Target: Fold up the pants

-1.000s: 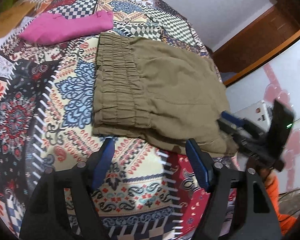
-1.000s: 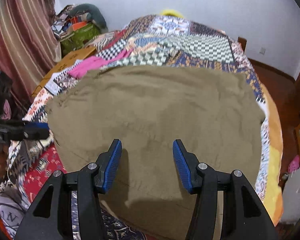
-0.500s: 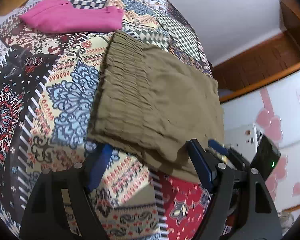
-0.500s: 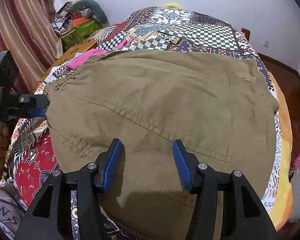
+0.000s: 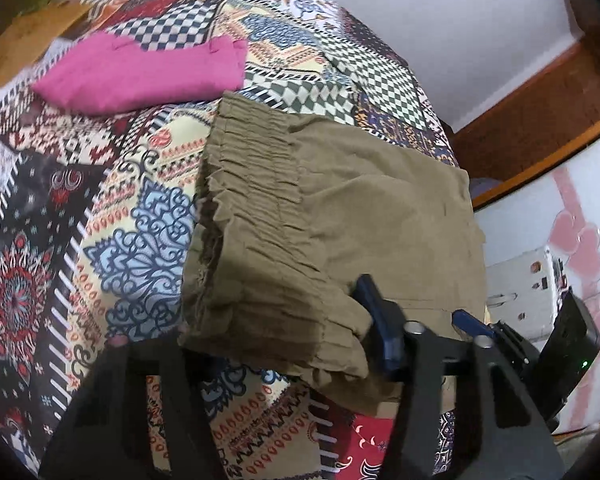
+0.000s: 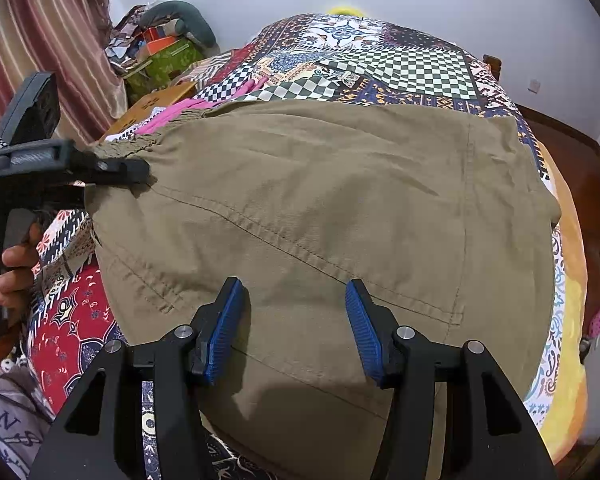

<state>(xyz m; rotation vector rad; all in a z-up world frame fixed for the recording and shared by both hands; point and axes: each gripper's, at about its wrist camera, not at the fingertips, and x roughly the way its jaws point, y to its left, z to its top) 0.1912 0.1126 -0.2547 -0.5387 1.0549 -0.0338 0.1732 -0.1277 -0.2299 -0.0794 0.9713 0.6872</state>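
Right wrist view: one patchwork bed (image 6: 416,68) carries one pair of olive pants (image 6: 320,208), spread flat across its near half, apparently ready for another fold. One folded pink garment (image 5: 140,76) lies at 11 o'clock, likely finished. Two grippers work: the left gripper (image 6: 140,170), at 9 o'clock, is closing its jaws over the gathered waistband corner; the right gripper (image 6: 294,328) hovers above the cloth at 6 o'clock, jaws apart, gripping nothing.
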